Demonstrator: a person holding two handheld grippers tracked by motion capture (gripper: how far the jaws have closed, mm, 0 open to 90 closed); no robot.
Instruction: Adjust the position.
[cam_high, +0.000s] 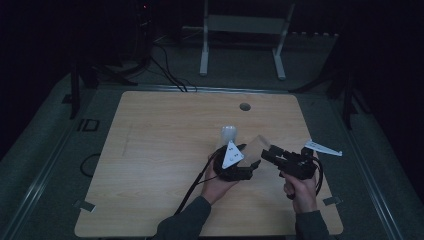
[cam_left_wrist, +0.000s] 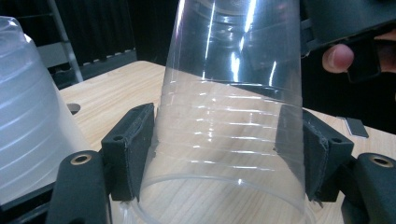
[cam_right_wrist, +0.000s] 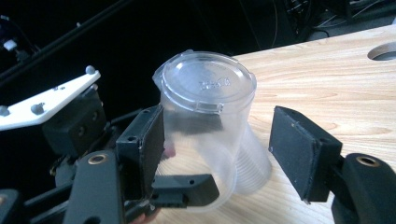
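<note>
My left gripper (cam_high: 248, 161) holds a clear plastic cup (cam_high: 258, 146) above the wooden table, right of centre. In the left gripper view both pads (cam_left_wrist: 135, 149) press the cup's (cam_left_wrist: 229, 107) ribbed sides, with its wide rim toward the camera. My right gripper (cam_high: 267, 154) comes in from the right, level with the cup's closed end. In the right gripper view that gripper (cam_right_wrist: 219, 121) stands open around the cup's base (cam_right_wrist: 208, 84). Its right pad (cam_right_wrist: 299, 158) is well clear of the wall. A frosted cup (cam_high: 228, 134) stands upside down on the table just behind the left gripper.
A round hole (cam_high: 244, 106) sits in the tabletop near the far edge. A white frame (cam_high: 240, 30) stands on the floor beyond the table. Grey tape marks lie at the near left (cam_high: 85, 205) and near right (cam_high: 332, 201) corners. Cables run off to the back left.
</note>
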